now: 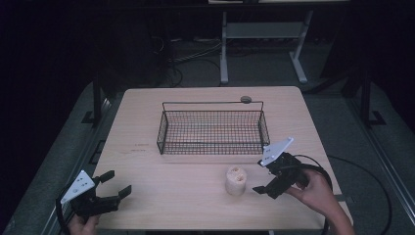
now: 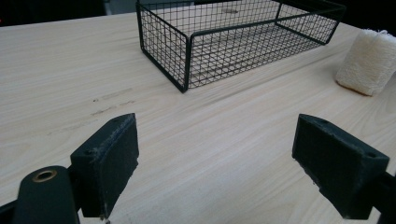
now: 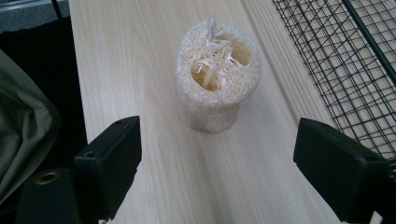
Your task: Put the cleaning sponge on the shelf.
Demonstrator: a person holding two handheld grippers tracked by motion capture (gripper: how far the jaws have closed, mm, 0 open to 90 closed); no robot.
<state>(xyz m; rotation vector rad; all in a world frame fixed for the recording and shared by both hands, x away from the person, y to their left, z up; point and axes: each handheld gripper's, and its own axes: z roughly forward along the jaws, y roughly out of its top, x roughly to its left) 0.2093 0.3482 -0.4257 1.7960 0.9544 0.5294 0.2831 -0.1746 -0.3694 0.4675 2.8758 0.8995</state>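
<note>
A pale, short loofah cylinder (image 1: 235, 180) stands upright on the wooden table (image 1: 161, 196), in front of an empty black wire basket (image 1: 210, 132). My right gripper (image 1: 260, 177) is just right of the loofah, open, jaws pointing at it. In the right gripper view the loofah (image 3: 217, 74) stands ahead of the wide-apart jaws of the right gripper (image 3: 217, 163), not between them, with the basket (image 3: 345, 70) at the right. My left gripper (image 1: 117, 182) hovers open at the table's front left. Its own view shows the left gripper (image 2: 215, 163) with nothing in it, the basket (image 2: 187, 60) ahead and the loofah (image 2: 366, 63) far right.
A small round disc (image 1: 245, 99) lies at the table's far edge behind the basket. A white frame (image 1: 225, 49) and cables sit on the floor beyond. Grey fabric (image 3: 23, 130) hangs past the table's edge in the right gripper view.
</note>
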